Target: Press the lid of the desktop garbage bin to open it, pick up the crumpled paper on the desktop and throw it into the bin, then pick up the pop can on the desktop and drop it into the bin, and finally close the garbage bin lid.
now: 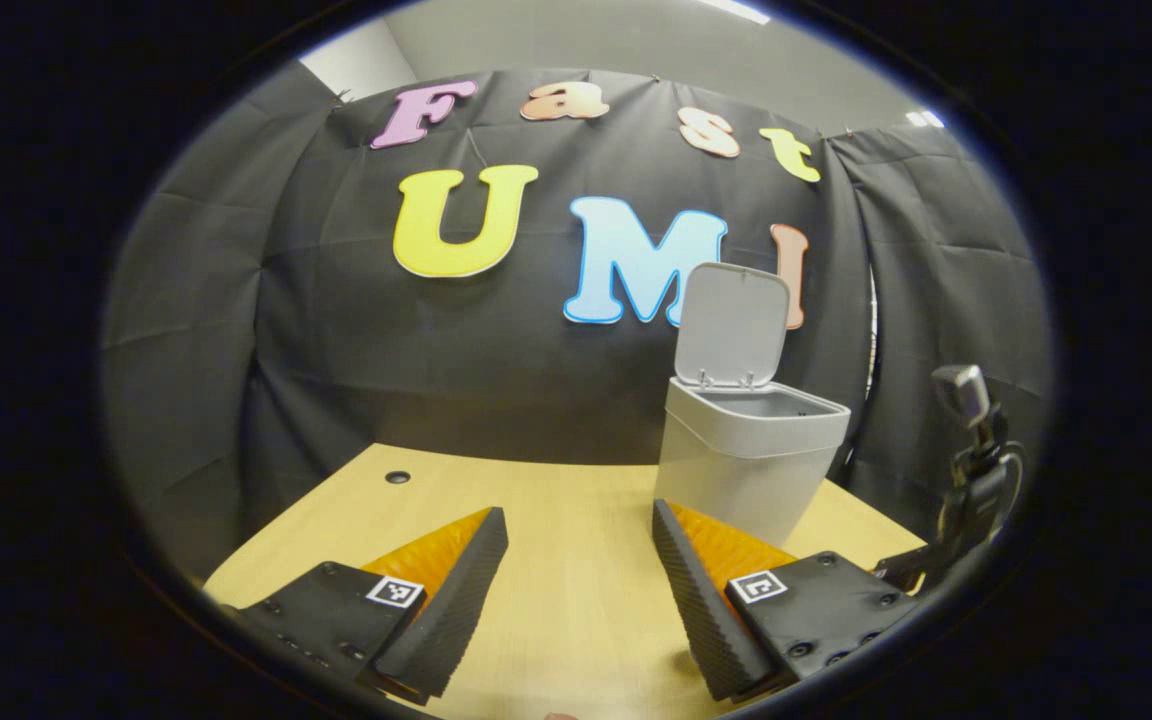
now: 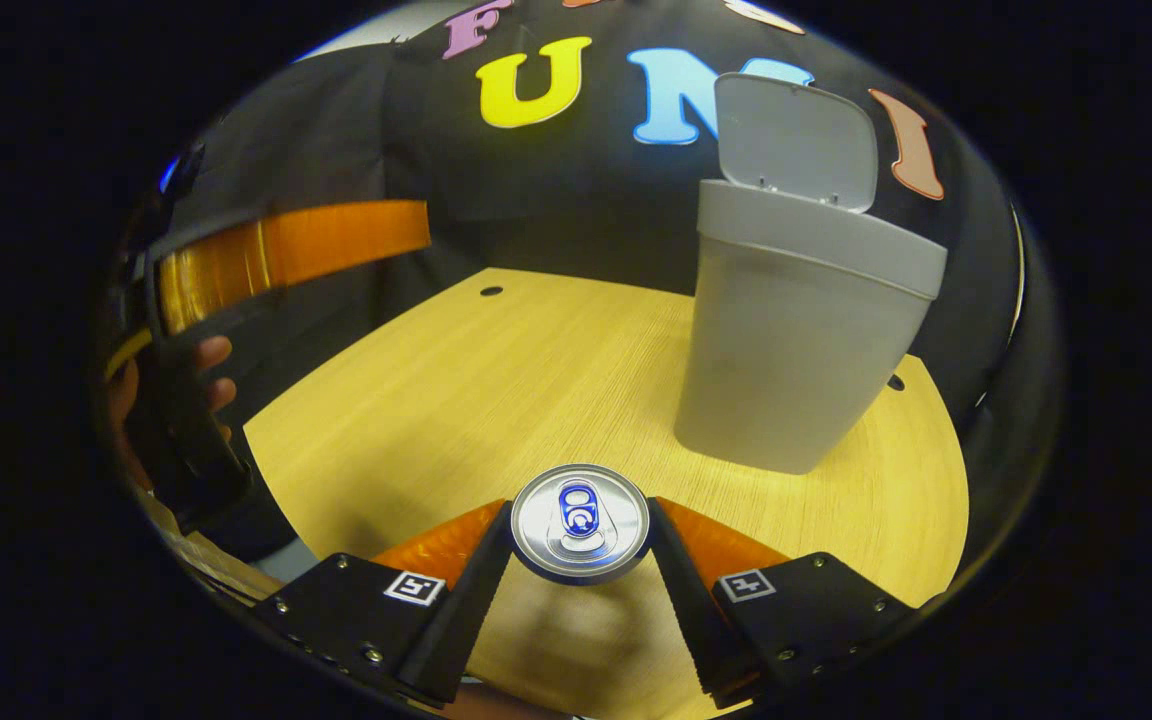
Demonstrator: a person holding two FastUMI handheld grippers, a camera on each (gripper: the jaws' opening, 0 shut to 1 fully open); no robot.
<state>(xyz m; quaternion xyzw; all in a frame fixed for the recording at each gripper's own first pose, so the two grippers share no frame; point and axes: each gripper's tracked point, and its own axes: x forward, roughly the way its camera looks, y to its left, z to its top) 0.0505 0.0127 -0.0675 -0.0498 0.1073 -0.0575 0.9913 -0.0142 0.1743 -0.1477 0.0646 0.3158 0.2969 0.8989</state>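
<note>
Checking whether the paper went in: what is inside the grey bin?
The grey plastic bin stands with its lid up; just a strip of bare inner wall shows. Its bottom is hidden by the rim, so no paper is visible.

We see pop can point(image 2: 581, 523) upright between right gripper point(image 2: 581, 545) fingers, both touching its sides, above desktop point(image 2: 496, 380). Garbage bin point(image 2: 796, 340) ahead and right of those jaws, on desktop, lid point(image 2: 796, 140) raised behind its opening. Left gripper point(image 2: 266, 250) far left, hand point(image 2: 126, 390) behind it. In left gripper view, we find bin point(image 1: 746, 460) just ahead of right finger point(image 1: 696, 580).
</note>
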